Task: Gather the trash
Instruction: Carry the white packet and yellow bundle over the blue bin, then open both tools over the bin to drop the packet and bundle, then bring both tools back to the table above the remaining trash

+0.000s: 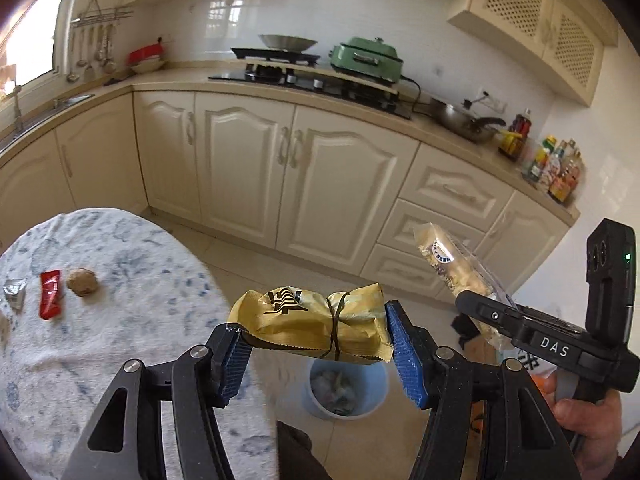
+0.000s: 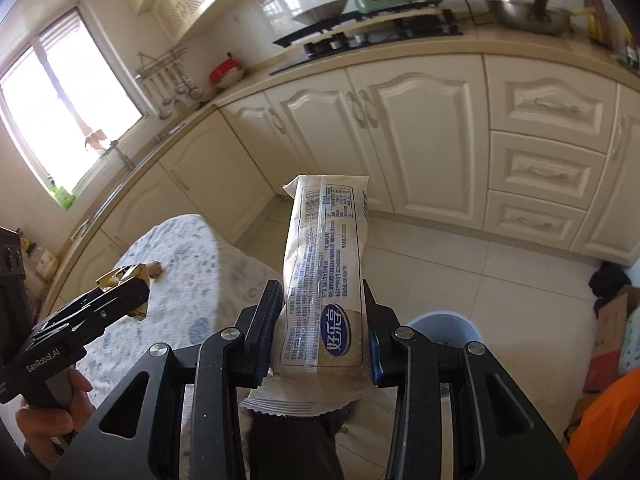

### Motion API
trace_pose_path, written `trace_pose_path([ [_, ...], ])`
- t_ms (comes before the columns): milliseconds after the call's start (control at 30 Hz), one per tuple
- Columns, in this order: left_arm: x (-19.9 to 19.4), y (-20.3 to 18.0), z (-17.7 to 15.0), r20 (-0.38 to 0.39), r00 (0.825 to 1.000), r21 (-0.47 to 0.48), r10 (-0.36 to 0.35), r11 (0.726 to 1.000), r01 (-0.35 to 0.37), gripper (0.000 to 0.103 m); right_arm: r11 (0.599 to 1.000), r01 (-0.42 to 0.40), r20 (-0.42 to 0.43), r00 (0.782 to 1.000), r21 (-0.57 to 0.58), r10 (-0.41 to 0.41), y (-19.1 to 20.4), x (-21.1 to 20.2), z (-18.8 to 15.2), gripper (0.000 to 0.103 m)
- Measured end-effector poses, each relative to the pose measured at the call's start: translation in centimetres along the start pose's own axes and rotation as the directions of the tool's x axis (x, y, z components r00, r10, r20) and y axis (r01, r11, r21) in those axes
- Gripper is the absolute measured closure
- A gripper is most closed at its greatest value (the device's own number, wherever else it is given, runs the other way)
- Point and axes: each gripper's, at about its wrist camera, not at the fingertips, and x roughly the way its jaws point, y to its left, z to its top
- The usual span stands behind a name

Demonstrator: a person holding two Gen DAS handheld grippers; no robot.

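Blue fingers (image 2: 264, 320) clamp a wrapper (image 2: 324, 264) with blue oval logo.

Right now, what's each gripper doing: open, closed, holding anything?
Left gripper: closed on the gold wrapper.
Right gripper: closed on the long beige wrapper.
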Motion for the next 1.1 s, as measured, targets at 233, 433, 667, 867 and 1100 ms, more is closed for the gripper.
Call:
trace_pose_path([
  [233,7.8,-5.5,-0.2,-0.151,0.987,0.06,-0.054,0.996,0.064,0.045,0.991,0.1,-0.065,0.993,0.091,-0.094,-6.7,1.8,-1.6,0.066],
  [433,14.2,-7.9,0.5,-0.252,0.965,0.059,-0.075,0.994,0.092,0.045,0.981,0.14,-0.13,0.984,0.133,-0.123,-10.6,4.3,-3.0,0.066],
  [667,24.0,-8.1,3.3,-0.335,0.937,0.011,-0.094,0.995,0.104,0.043,0.97,0.148,-0.185,0.976,0.191,-0.113,-14.6,8.6,-3.9,0.064],
  [867,32.1,-7.8,3.3,-0.483,0.875,0.008,-0.027,0.999,0.035,0.031,0.932,0.209,-0.242,0.96,0.297,-0.138,-18.3,11.5,-6.2,0.024],
  [1100,30.6,-7.7,4.9,-0.392,0.916,0.065,0.091,0.995,-0.071,0.001,0.918,0.234,-0.242,0.957,0.321,-0.159,-17.5,10.3,-7.3,0.01],
])
